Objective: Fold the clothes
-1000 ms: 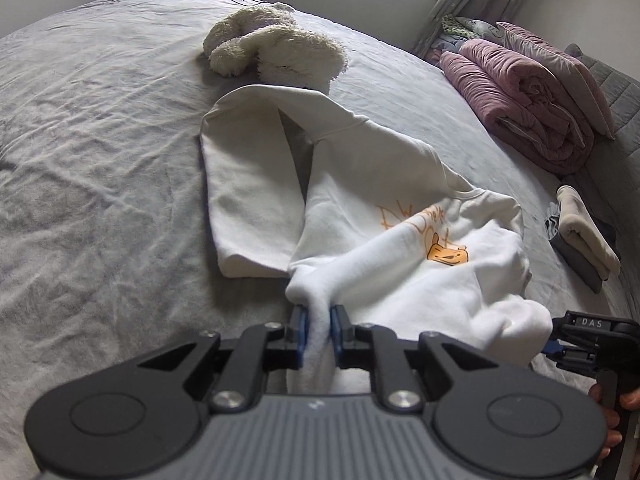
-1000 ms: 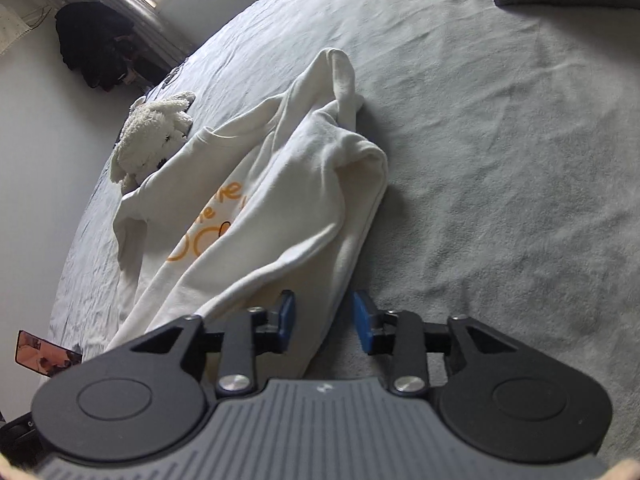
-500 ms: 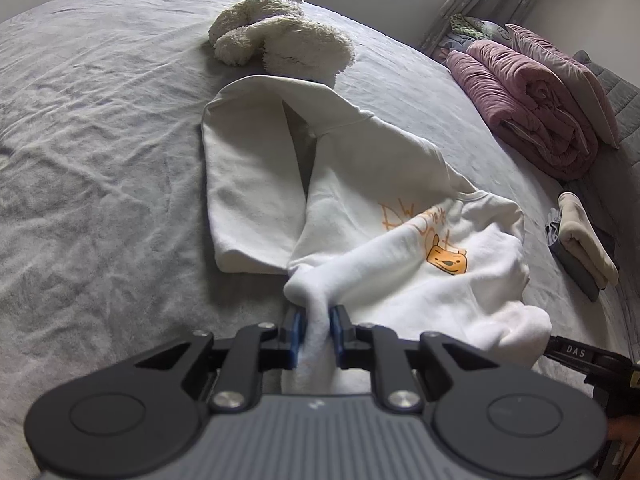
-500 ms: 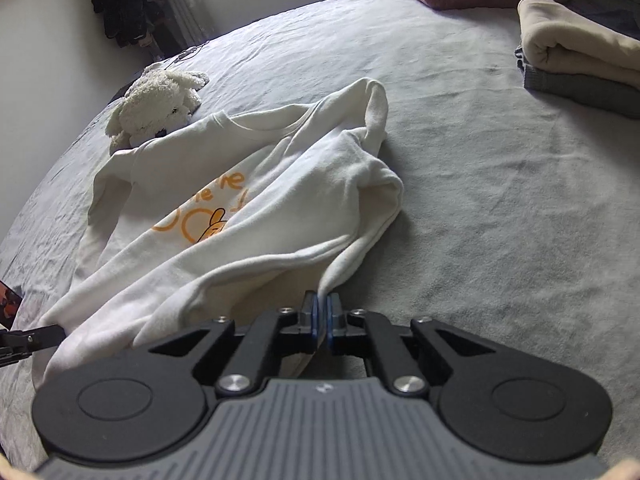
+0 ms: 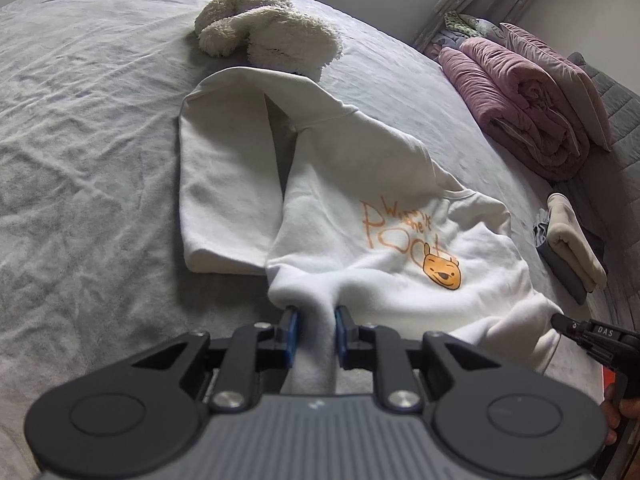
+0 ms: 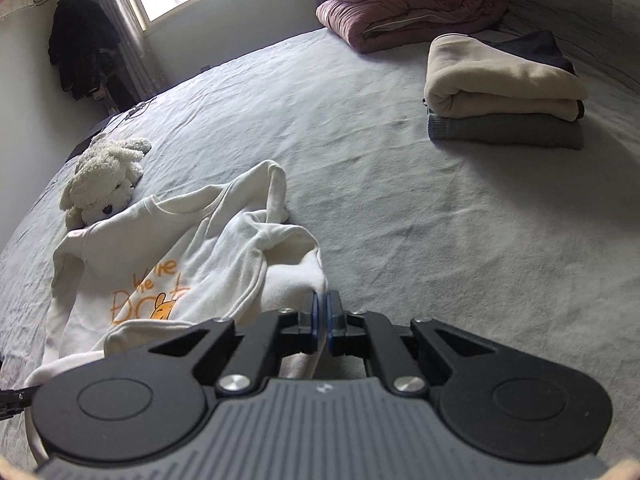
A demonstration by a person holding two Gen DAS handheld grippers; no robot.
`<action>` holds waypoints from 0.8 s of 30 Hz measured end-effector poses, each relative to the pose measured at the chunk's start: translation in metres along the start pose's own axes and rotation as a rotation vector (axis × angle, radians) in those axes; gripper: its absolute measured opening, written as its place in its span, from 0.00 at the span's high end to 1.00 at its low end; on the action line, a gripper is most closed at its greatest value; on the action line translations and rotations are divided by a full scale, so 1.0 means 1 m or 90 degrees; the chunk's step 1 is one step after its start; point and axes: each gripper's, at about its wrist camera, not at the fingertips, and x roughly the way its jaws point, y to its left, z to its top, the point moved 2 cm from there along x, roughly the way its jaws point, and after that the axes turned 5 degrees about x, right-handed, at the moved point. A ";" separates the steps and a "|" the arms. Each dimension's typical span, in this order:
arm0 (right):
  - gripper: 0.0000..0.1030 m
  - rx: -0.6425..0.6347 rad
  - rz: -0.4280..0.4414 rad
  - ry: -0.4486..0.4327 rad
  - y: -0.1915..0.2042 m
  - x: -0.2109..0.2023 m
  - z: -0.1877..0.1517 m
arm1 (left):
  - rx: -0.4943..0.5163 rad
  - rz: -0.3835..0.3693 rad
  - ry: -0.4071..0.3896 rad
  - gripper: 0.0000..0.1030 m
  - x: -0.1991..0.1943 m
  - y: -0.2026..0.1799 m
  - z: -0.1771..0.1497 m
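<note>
Since 1 s ago: right gripper (image 6: 320, 322), then spread wide beside the hem, now pressed together on the edge of the white sweatshirt (image 5: 384, 240); view also swung up toward the window, so likely lifted a bit w/ cloth in tow. Left gripper (image 5: 316, 322) unchanged: pinching a thick bunch of the near hem, pads held apart by the fabric.

Meaning for task: both near corners of the hem now gripped, so garment probably ready to be pulled taut or carried over toward the collar. Which of the two, not settled by the pictures.

Sweatshirt lying front-up on grey bed (image 5: 80, 160), orange bear print (image 5: 440, 274) showing, body rumpled, one sleeve (image 5: 224, 184) doubled back flat at left, other sleeve (image 6: 276, 188) twisted up at right. Not folded.

Around it: fluffy toy dog (image 6: 102, 180) just beyond the collar, touching or nearly. Stack of folded clothes (image 6: 504, 92), cream over grey, well apart to the right. Rolled pink quilt (image 6: 412, 0) farther back by the window.
</note>
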 end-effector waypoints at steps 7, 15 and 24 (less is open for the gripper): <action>0.96 -0.006 -0.093 -0.094 -0.024 -0.006 0.025 | 0.022 -0.043 -0.002 0.78 0.003 -0.001 0.008; 0.96 -0.054 -0.146 -0.171 -0.037 0.002 0.041 | 0.014 -0.055 -0.003 0.74 0.005 0.006 0.011; 0.96 -0.140 -0.180 -0.255 -0.038 0.015 0.052 | -0.010 -0.078 -0.002 0.74 0.009 0.011 0.015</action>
